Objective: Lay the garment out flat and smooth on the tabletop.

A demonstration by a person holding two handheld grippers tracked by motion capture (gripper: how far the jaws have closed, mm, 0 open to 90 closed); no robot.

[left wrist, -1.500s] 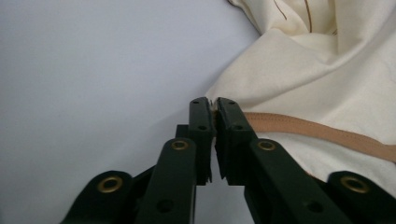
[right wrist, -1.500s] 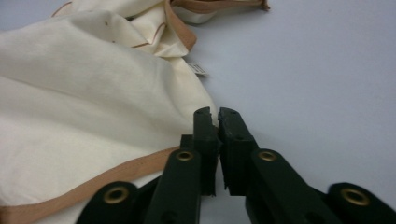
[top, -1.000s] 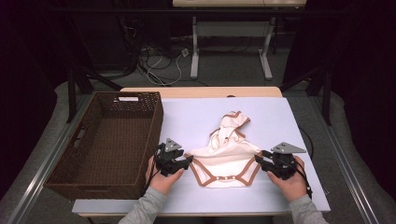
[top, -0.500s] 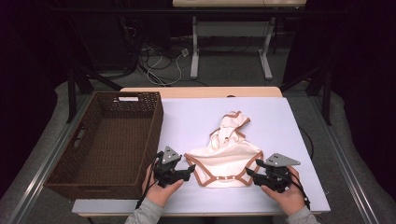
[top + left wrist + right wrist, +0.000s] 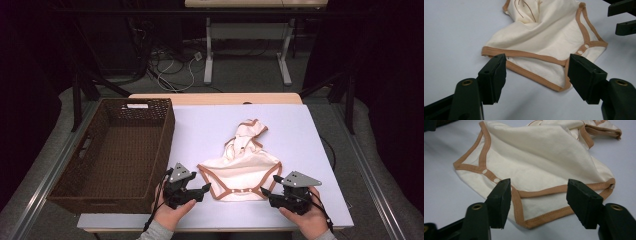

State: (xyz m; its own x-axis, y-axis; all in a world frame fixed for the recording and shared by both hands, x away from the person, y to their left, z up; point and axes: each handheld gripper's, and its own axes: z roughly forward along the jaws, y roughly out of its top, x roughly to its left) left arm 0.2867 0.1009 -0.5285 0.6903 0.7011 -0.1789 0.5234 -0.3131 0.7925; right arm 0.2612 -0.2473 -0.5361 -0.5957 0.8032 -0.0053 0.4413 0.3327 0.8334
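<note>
A cream baby bodysuit (image 5: 240, 167) with tan trim lies crumpled on the white table (image 5: 300, 135), just below the centre of the high view, its snap-fastened lower edge turned toward the bottom of the frame. A person's two hands enter from the bottom edge, each holding a black two-jaw gripper. The left gripper (image 5: 202, 189) sits at the lower left of the garment, jaws pointing right toward its bottom left corner; the right gripper (image 5: 265, 191) sits at the lower right, jaws pointing left toward the opposite corner.

In the left gripper view, the left gripper (image 5: 536, 75) has its jaws spread wide, with clear space between the pads. They frame the near trimmed corner of the bodysuit (image 5: 544, 37), which lies flat on the table between and beyond them; the jaws grasp nothing, and whether a pad brushes the cloth cannot be told. The other gripper's dark jaws appear at the upper right of that frame.

In the right gripper view, the right gripper (image 5: 539, 197) is likewise released, jaws wide apart on either side of the tan-edged corner of the bodysuit (image 5: 544, 162), with two white snaps (image 5: 490, 176) visible at middle left. Nothing is clamped.

A dark brown wicker basket (image 5: 65, 180) stands at the left of the high view, well apart from the garment.
</note>
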